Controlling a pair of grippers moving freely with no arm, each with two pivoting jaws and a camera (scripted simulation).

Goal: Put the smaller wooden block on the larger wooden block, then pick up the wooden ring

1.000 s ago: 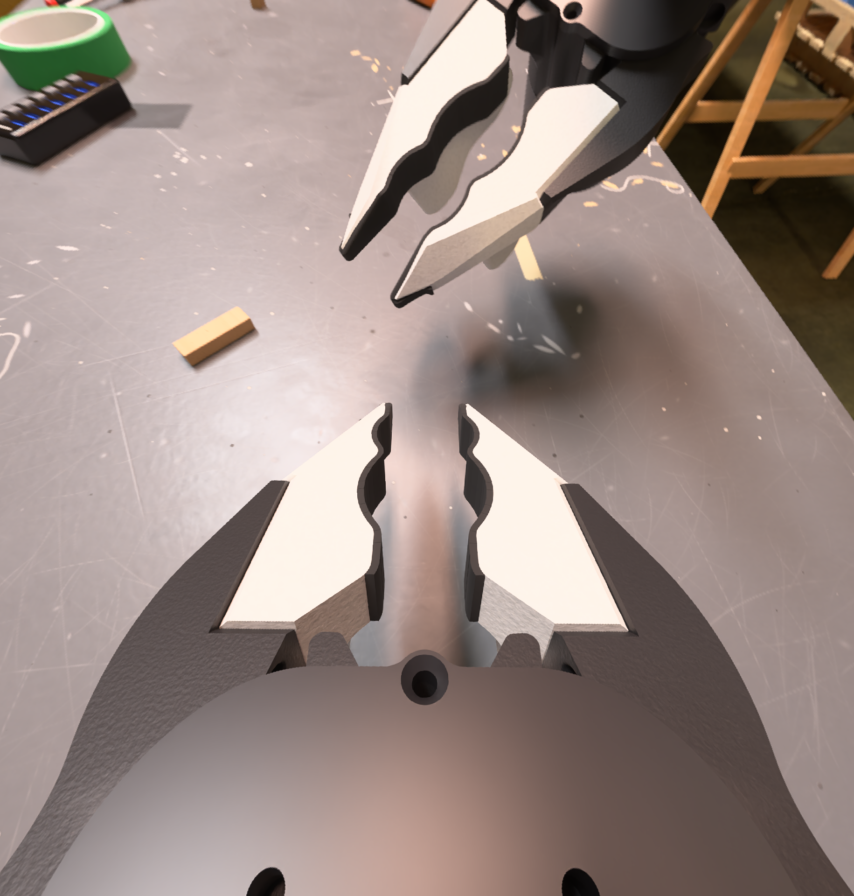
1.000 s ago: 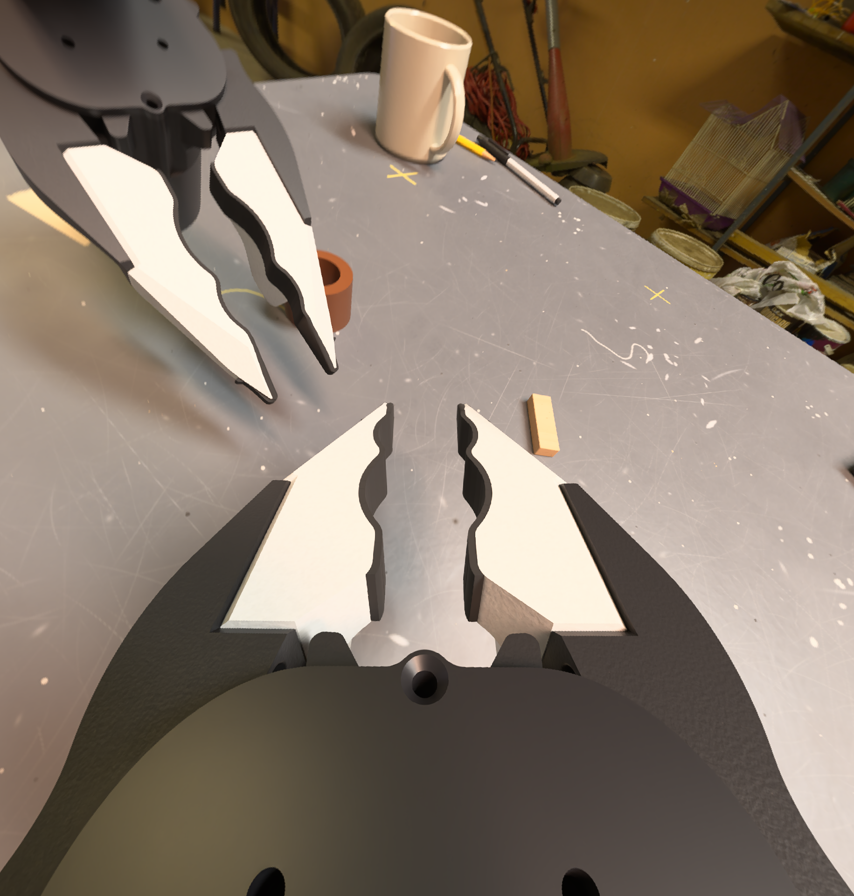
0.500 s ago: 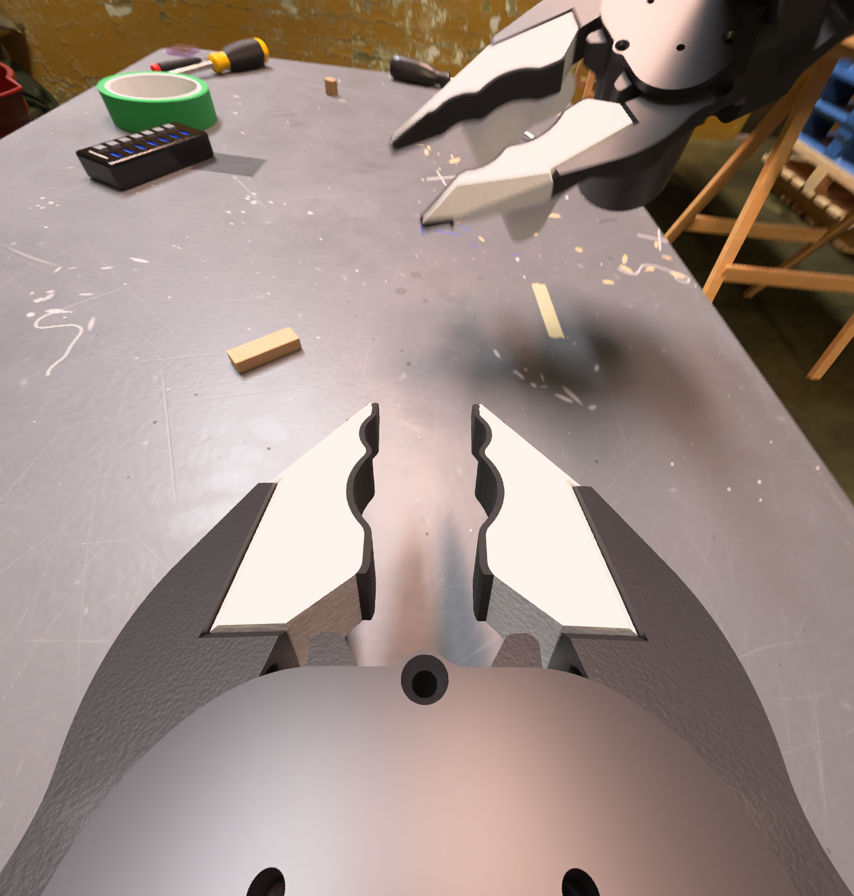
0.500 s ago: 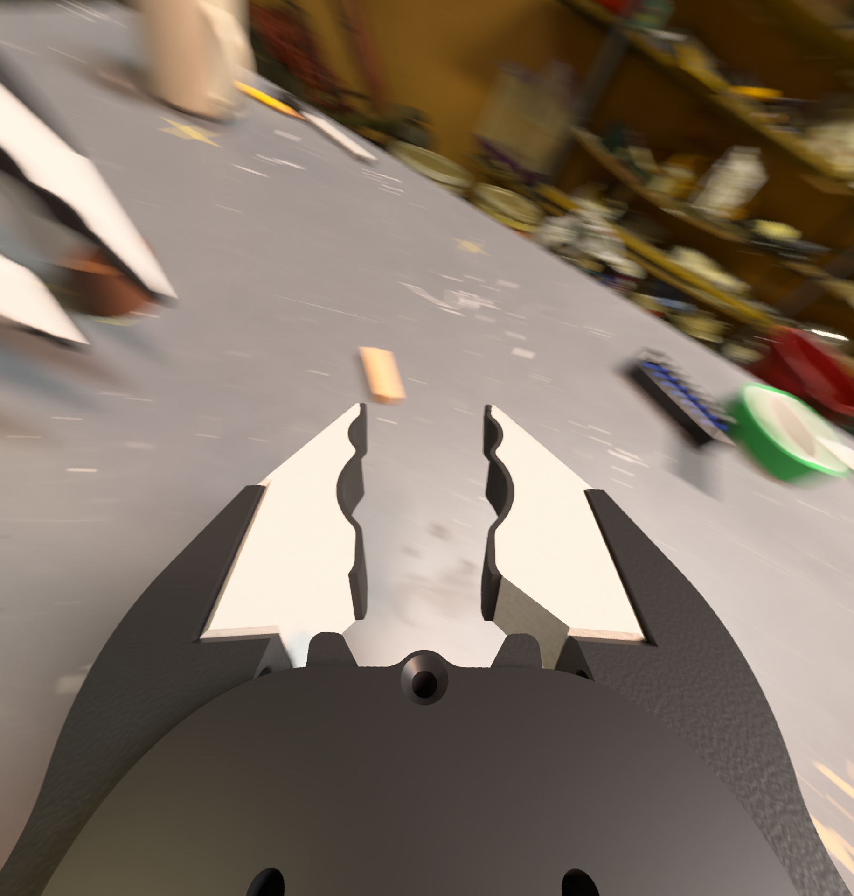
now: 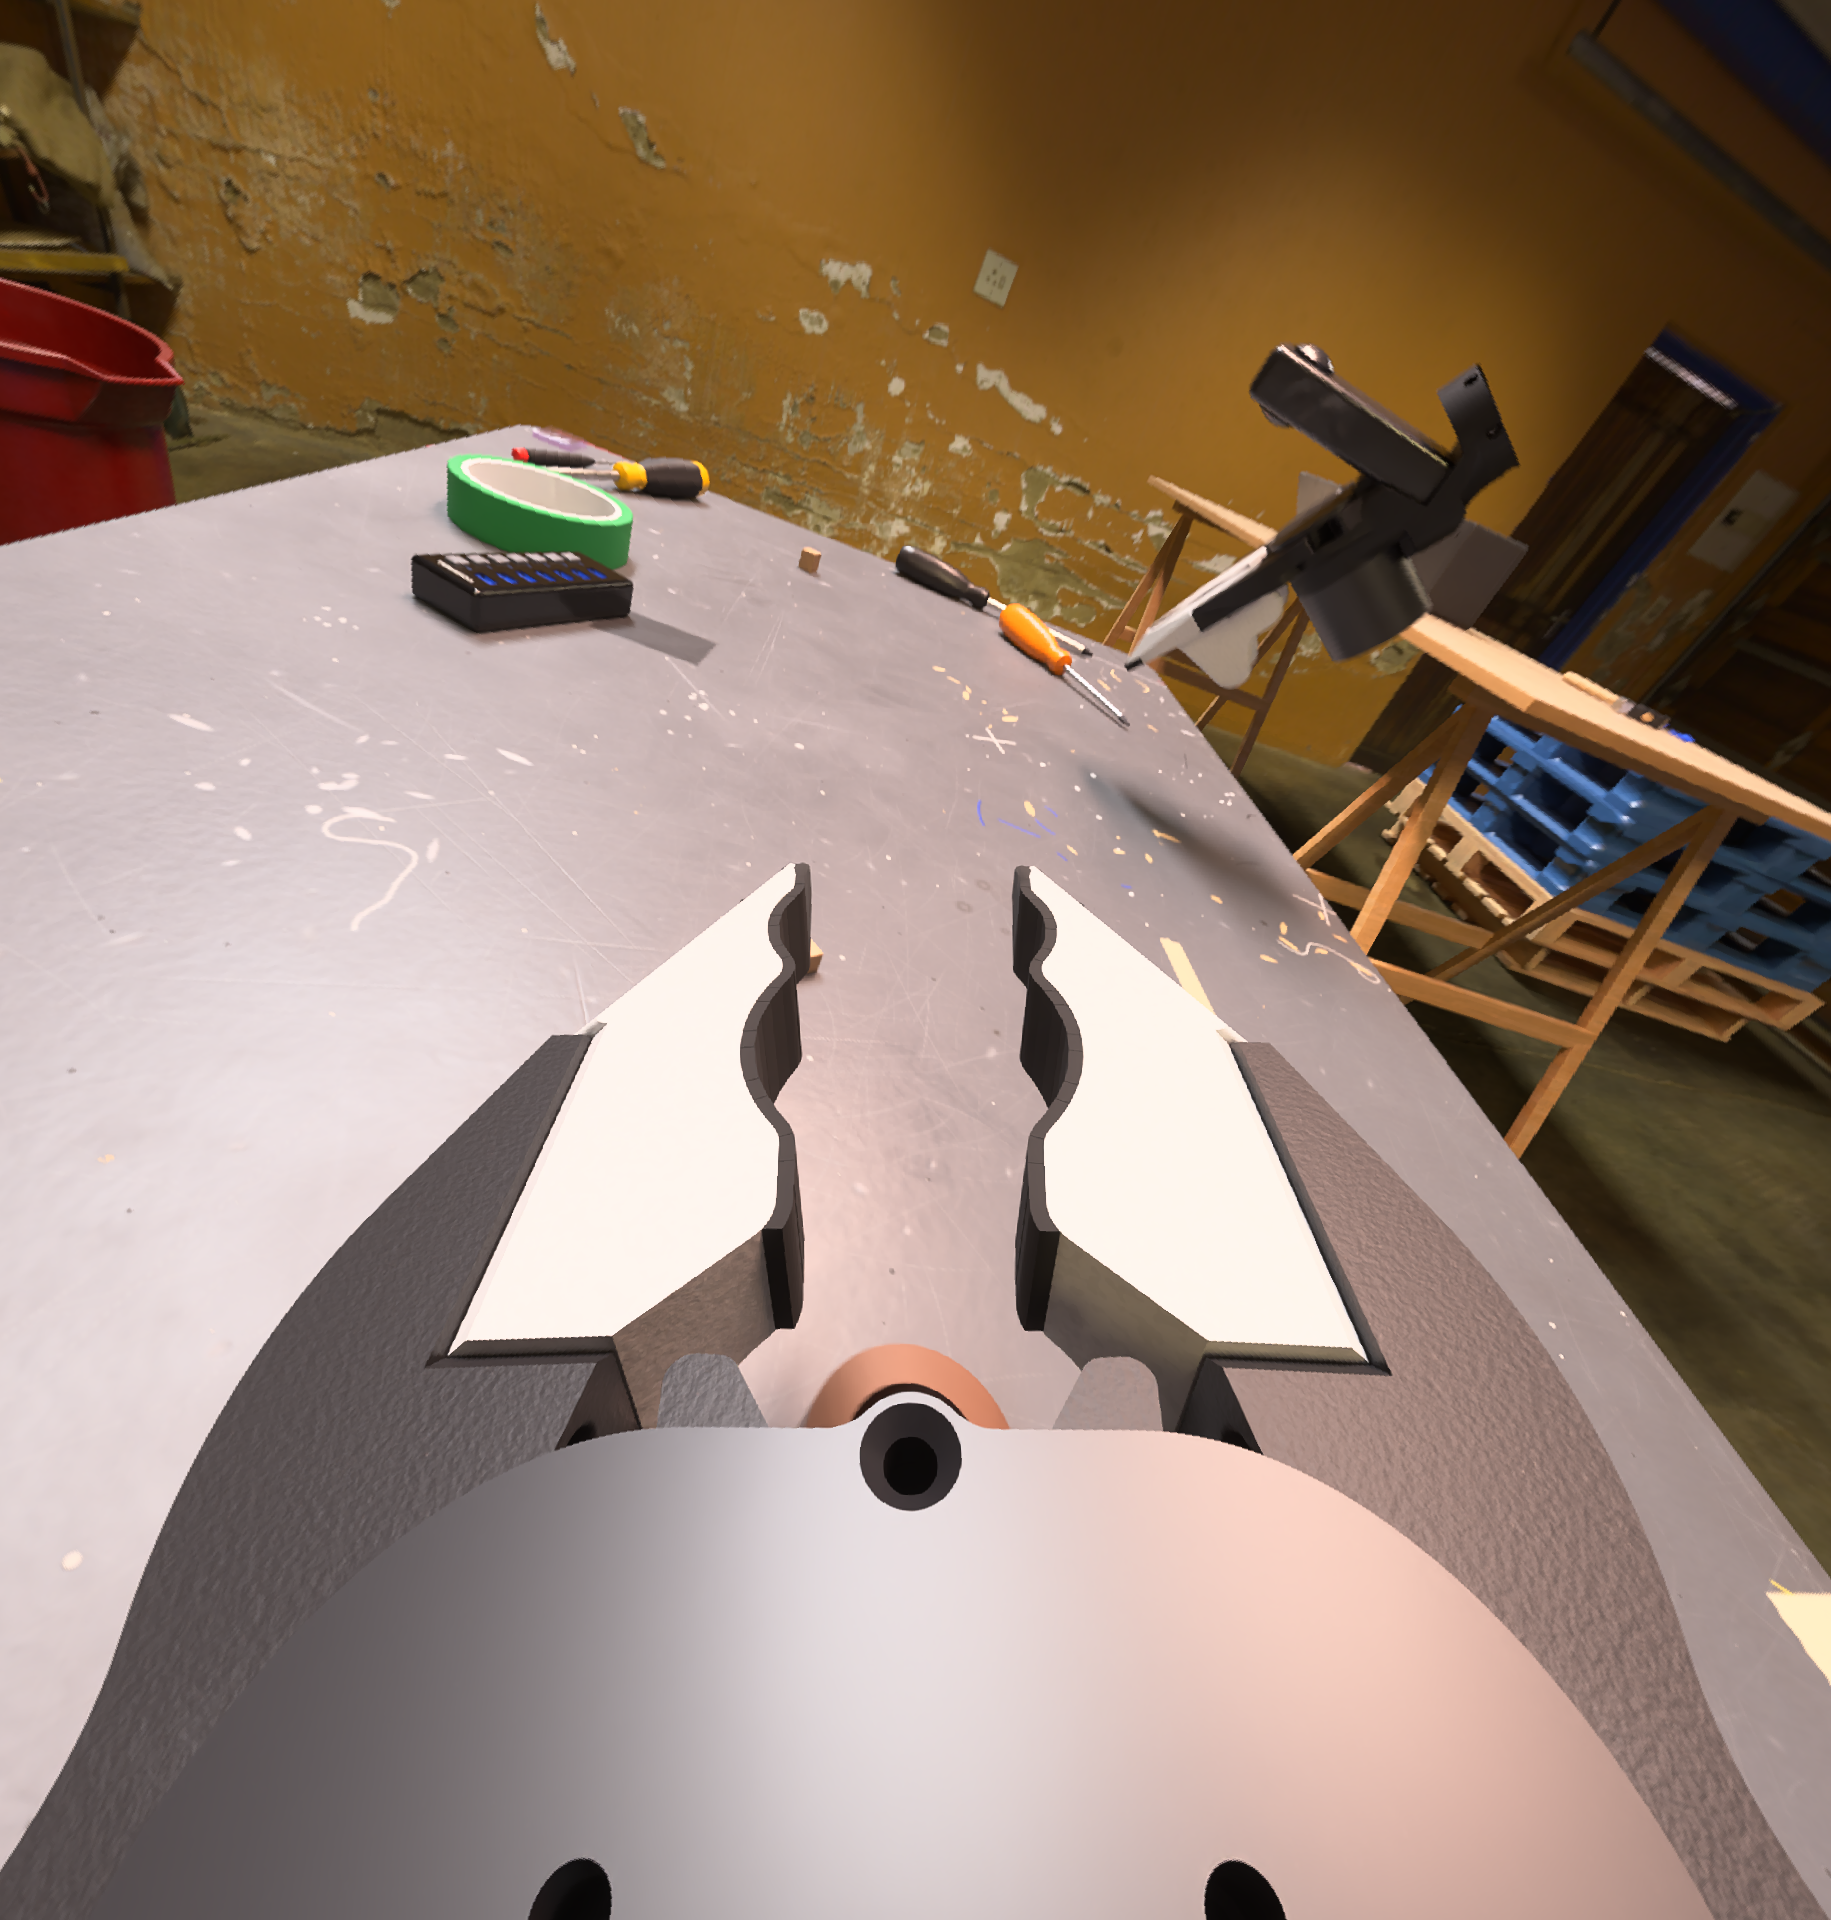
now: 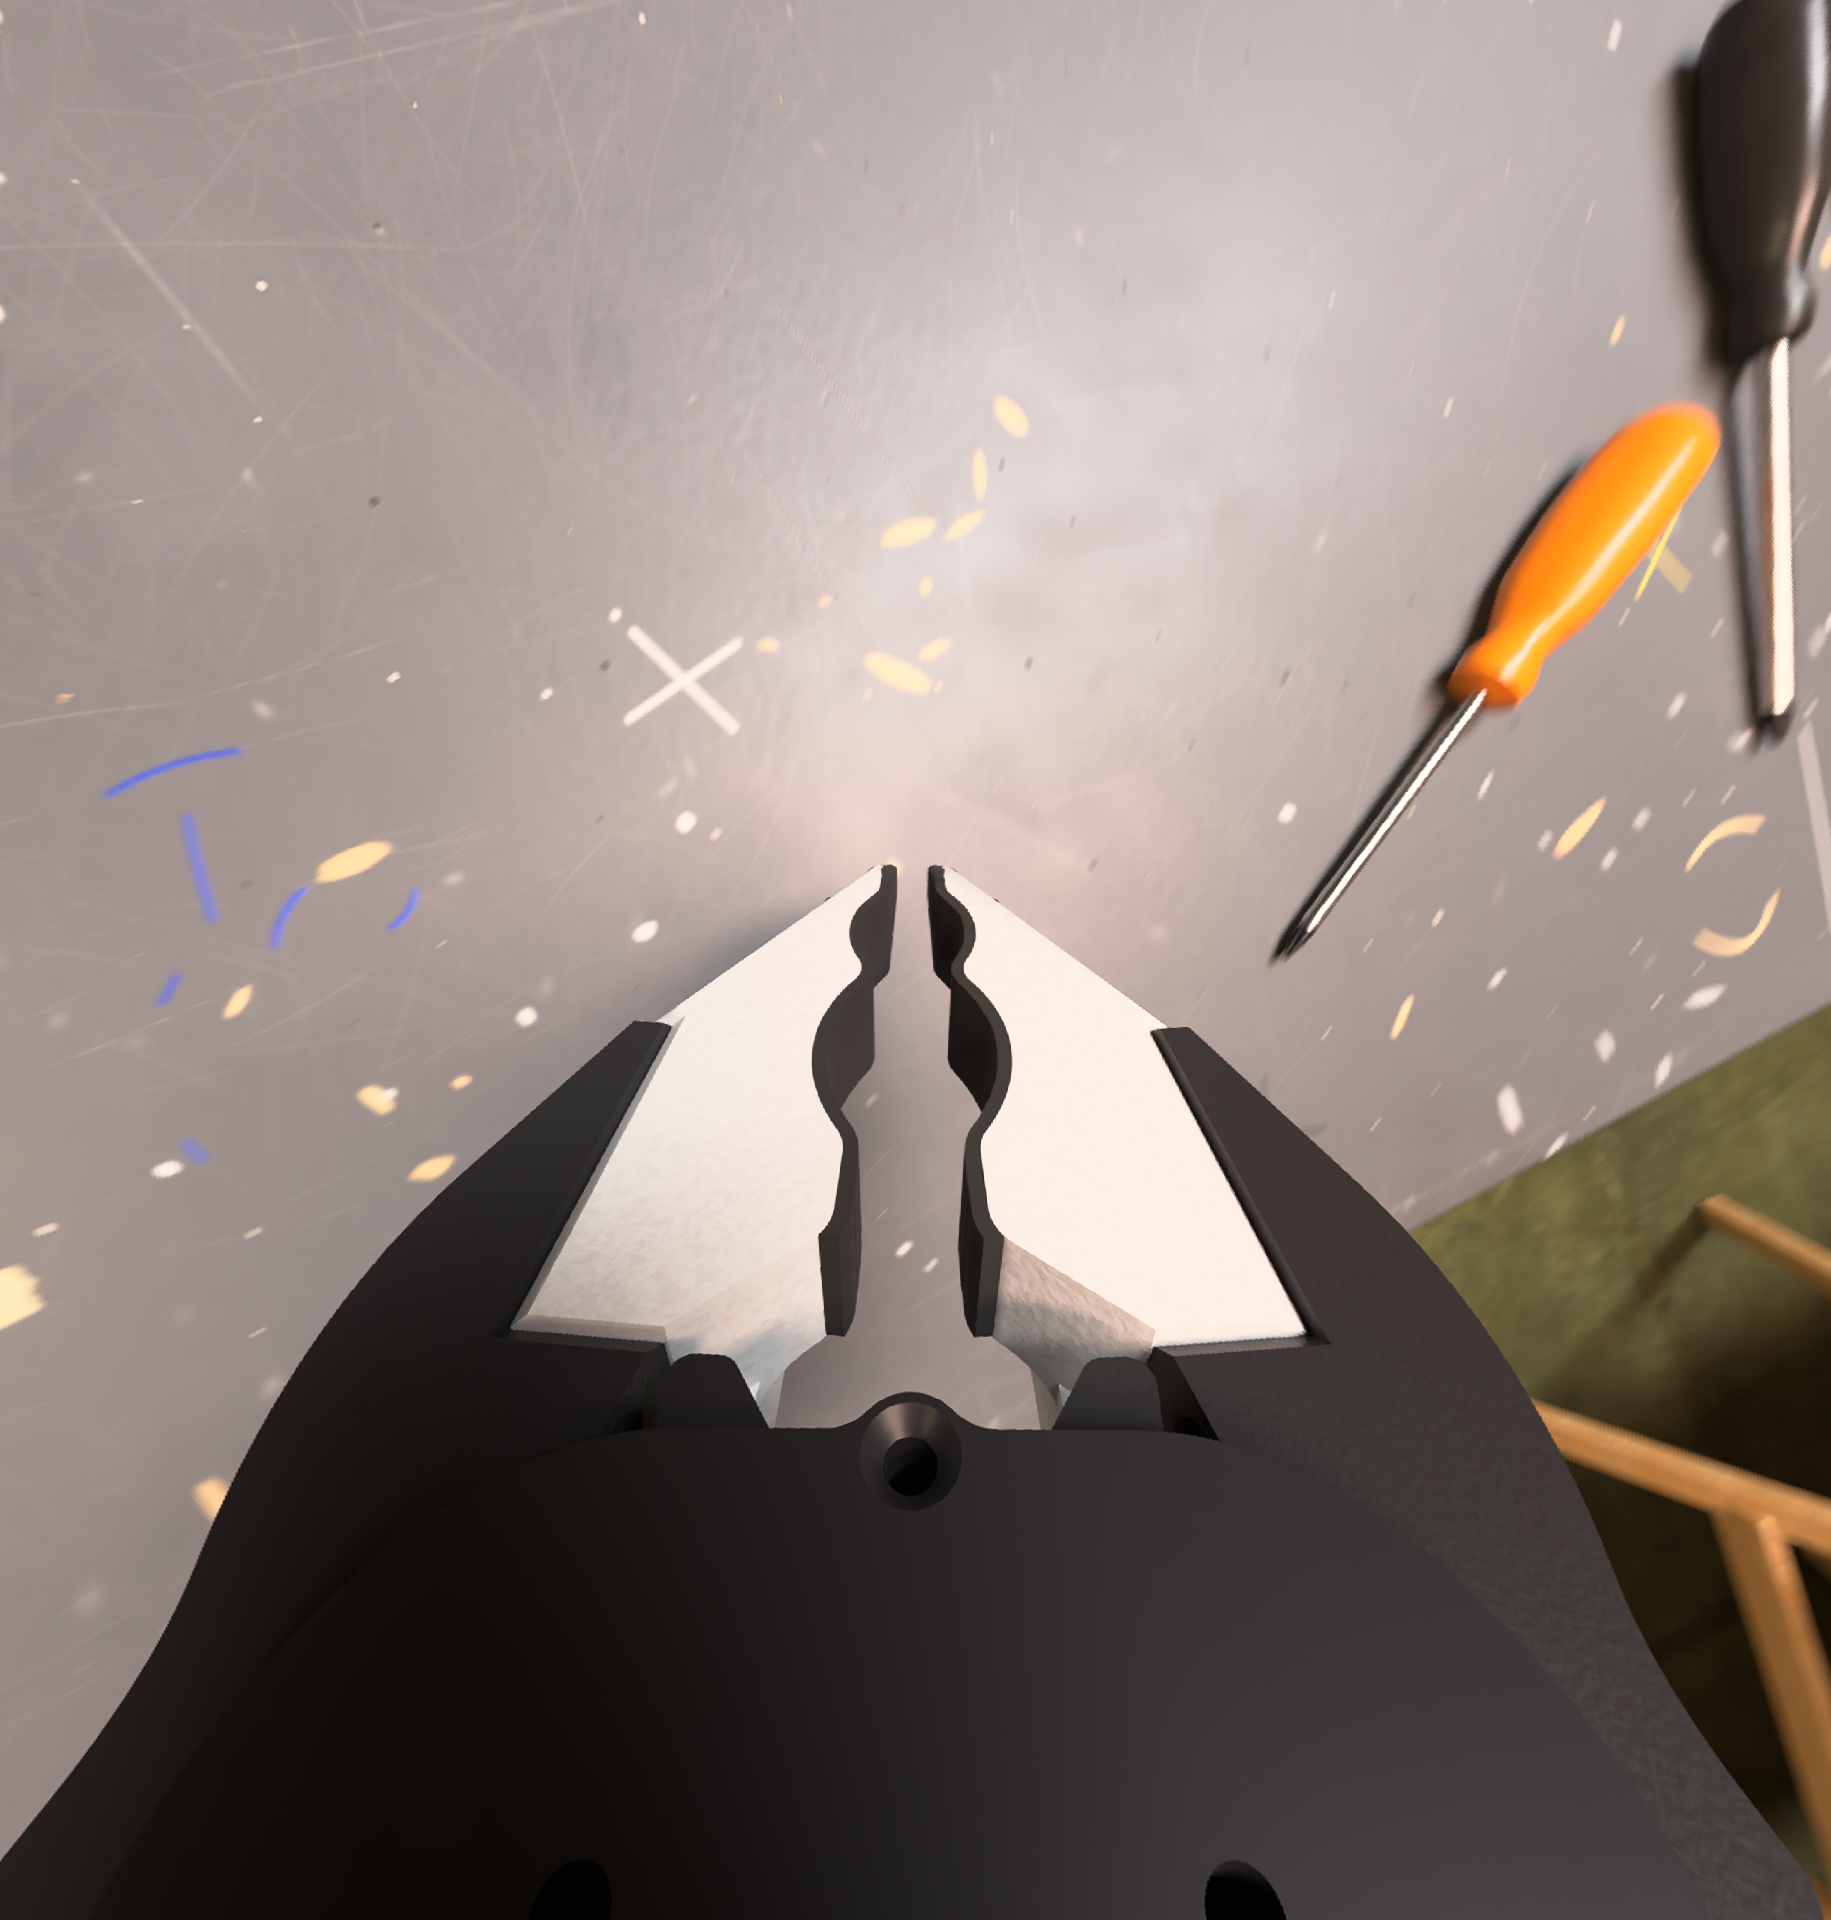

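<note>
My left gripper (image 5: 911, 878) is open and empty, low over the grey table (image 5: 267, 935). The brown wooden ring (image 5: 906, 1382) shows just under it, at the base of the fingers, mostly hidden. A tan wooden block (image 5: 813, 956) peeks out behind my left finger. A small wooden cube (image 5: 809, 561) sits far ahead near the tools. My right gripper (image 6: 911, 871) is nearly shut with nothing in it, pointing down at the table near a white cross mark (image 6: 682, 681). It also shows in the left wrist view (image 5: 1378, 520), in the air above the far right table edge.
A green tape roll (image 5: 537, 504), a black box with blue lights (image 5: 521, 587) and screwdrivers (image 5: 1036, 634) lie at the far end. An orange screwdriver (image 6: 1586, 551) and a black one (image 6: 1763, 208) lie right of my right gripper. The table edge (image 5: 1410, 1039) runs along the right, wooden trestles (image 5: 1617, 727) beyond.
My left gripper pulled back and tilted up, jaws a little wider, and the ring came into view under it. My right gripper swung away to the far right edge and closed.
</note>
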